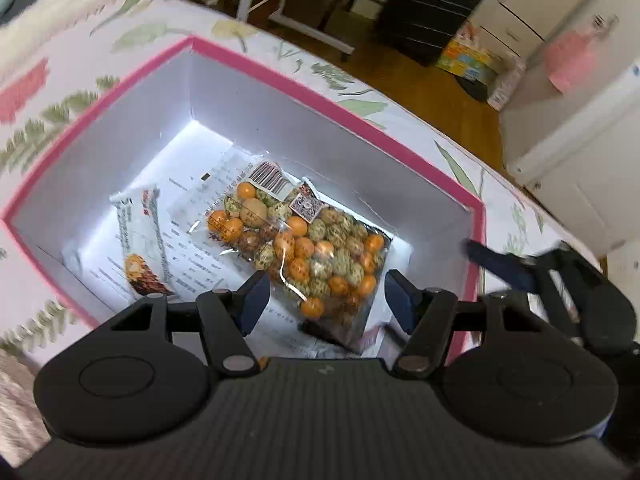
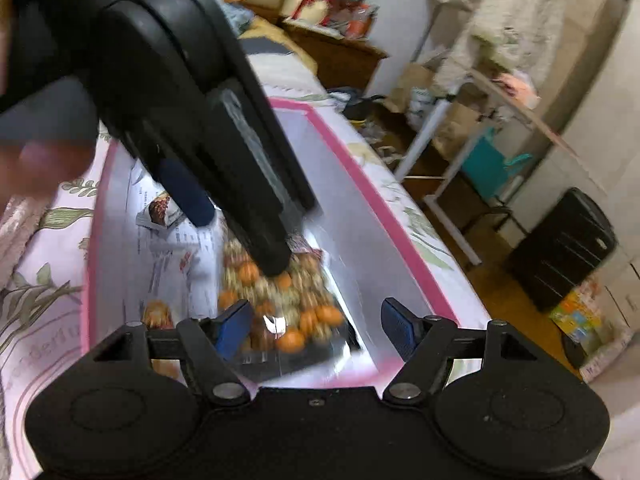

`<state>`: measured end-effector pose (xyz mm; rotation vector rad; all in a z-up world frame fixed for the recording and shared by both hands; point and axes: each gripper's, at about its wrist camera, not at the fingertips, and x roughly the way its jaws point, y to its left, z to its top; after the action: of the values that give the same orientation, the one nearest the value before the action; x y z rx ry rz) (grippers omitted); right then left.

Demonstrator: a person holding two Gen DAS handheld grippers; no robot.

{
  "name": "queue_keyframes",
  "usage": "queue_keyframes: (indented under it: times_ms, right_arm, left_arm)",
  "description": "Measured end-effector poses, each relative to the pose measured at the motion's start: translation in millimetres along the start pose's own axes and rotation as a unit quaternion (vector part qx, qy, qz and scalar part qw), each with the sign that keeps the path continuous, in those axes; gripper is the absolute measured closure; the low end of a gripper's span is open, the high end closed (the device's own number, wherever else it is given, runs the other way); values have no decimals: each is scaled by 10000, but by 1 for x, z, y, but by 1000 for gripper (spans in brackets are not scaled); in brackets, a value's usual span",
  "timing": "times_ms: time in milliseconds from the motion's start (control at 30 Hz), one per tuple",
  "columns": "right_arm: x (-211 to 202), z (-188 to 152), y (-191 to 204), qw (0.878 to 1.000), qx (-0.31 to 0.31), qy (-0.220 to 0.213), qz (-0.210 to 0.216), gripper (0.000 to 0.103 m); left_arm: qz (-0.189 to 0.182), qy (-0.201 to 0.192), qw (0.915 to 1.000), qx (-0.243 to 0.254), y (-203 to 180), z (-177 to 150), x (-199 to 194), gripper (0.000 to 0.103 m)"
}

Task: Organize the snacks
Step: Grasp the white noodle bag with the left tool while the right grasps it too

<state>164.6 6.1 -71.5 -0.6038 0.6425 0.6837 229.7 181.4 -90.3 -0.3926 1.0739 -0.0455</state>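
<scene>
A pink-rimmed white box point(image 1: 328, 100) stands on a floral bedspread. Inside lie a clear bag of orange and speckled coated nuts point(image 1: 316, 248), a white snack bar wrapper point(image 1: 140, 240) and printed paper sheets. My left gripper point(image 1: 326, 300) is open and empty, hovering over the near end of the nut bag. My right gripper point(image 2: 316, 330) is open and empty above the box's near edge point(image 2: 360, 184), with the nut bag point(image 2: 280, 300) below it. The left gripper's body point(image 2: 208, 120) reaches into the box in the right wrist view.
The box sits on a floral bedspread point(image 1: 60, 92). Beyond the bed are a wooden floor, a black suitcase point(image 1: 428, 12), white cabinets point(image 1: 580, 120), a white table frame point(image 2: 448, 168) and cluttered shelves.
</scene>
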Motion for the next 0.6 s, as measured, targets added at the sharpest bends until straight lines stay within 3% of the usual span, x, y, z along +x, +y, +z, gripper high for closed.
queue_keyframes:
  times_ms: [133, 267, 500, 600]
  right_arm:
    - [-58, -33, -19, 9937, 1016, -468, -22, 21]
    - [-108, -60, -39, 9838, 1688, -492, -344, 21]
    - [-177, -123, -73, 9557, 2837, -290, -732, 21]
    - [-189, -147, -79, 9437, 3157, -256, -950, 21]
  left_arm:
    - [128, -21, 9976, 677, -14, -11, -23, 40]
    - [121, -166, 9929, 1169, -31, -26, -52, 40]
    - [-401, -221, 9829, 1784, -73, -54, -87, 40]
    - [-617, -209, 9770, 2030, -93, -68, -90, 40]
